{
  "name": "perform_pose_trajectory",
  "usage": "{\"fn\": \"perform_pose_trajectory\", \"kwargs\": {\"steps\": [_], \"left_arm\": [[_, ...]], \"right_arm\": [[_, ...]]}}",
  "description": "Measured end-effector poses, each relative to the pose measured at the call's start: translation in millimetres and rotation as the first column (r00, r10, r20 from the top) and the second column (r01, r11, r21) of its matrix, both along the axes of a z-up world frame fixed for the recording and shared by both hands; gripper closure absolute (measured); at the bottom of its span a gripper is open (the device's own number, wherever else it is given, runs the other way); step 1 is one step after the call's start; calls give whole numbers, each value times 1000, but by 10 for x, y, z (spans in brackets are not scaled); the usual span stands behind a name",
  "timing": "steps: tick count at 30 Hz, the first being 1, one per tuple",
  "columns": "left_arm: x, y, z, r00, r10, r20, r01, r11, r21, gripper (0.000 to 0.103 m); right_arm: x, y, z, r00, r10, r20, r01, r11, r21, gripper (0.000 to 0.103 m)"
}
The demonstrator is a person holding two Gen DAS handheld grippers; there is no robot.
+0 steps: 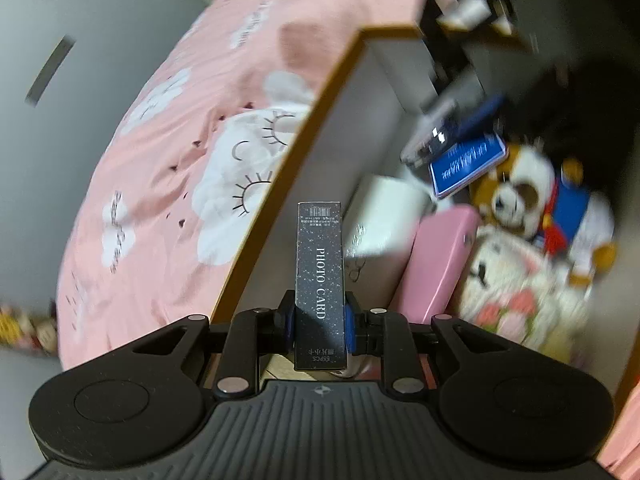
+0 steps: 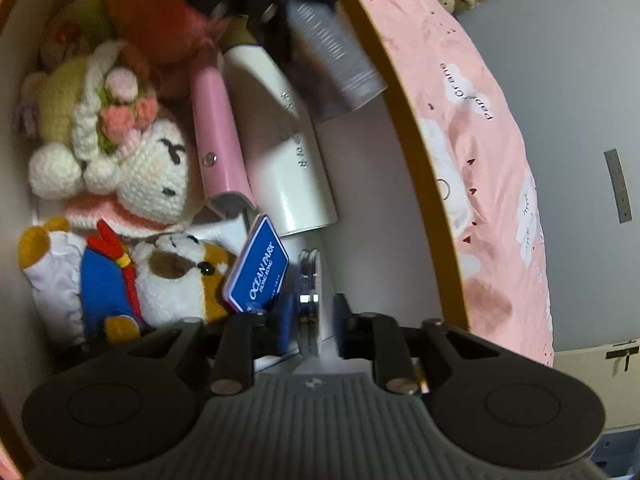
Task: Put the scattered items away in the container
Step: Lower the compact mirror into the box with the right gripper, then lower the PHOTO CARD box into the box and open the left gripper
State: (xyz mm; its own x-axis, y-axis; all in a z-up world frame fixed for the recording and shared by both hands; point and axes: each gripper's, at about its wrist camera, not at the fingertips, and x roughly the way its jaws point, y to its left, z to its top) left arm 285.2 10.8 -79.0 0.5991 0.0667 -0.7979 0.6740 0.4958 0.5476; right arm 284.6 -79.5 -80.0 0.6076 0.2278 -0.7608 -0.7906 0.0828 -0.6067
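Over the open box [image 1: 360, 92] sitting on the pink cloud-print bedding [image 1: 160, 140], both tools point down into it. Left gripper [image 1: 320, 326] is clamped on a dark photo card box [image 1: 320, 272], gripped near its lower end so the long body projects forward over the container wall, ready, I judge, to be lowered inside. Right gripper [image 2: 308, 320] has its jaws parted around a clear disc-shaped item [image 2: 310, 280]; the pads look just clear of it, so it seems freshly let go against the inner wall. Already inside lie a crocheted doll [image 2: 148, 168], a plush dog [image 2: 176, 276], a blue Ocean Park tag [image 2: 260, 268], a pink case [image 2: 218, 140] and a white tube [image 2: 288, 160].
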Motion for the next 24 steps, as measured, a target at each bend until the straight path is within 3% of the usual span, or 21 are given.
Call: {"fn": "perform_pose_trajectory", "kwargs": {"steps": [6, 13, 24], "left_arm": [[-58, -63, -181, 989, -143, 29, 139, 985, 102, 77], [-79, -110, -317, 986, -163, 19, 157, 972, 174, 76], [-18, 60, -129, 996, -47, -81, 51, 998, 42, 72]], "right_arm": [[-16, 1, 137, 1000, -28, -11, 28, 998, 51, 69], [-146, 50, 179, 999, -45, -7, 45, 995, 87, 68], [-24, 63, 119, 995, -95, -40, 99, 987, 130, 67]]}}
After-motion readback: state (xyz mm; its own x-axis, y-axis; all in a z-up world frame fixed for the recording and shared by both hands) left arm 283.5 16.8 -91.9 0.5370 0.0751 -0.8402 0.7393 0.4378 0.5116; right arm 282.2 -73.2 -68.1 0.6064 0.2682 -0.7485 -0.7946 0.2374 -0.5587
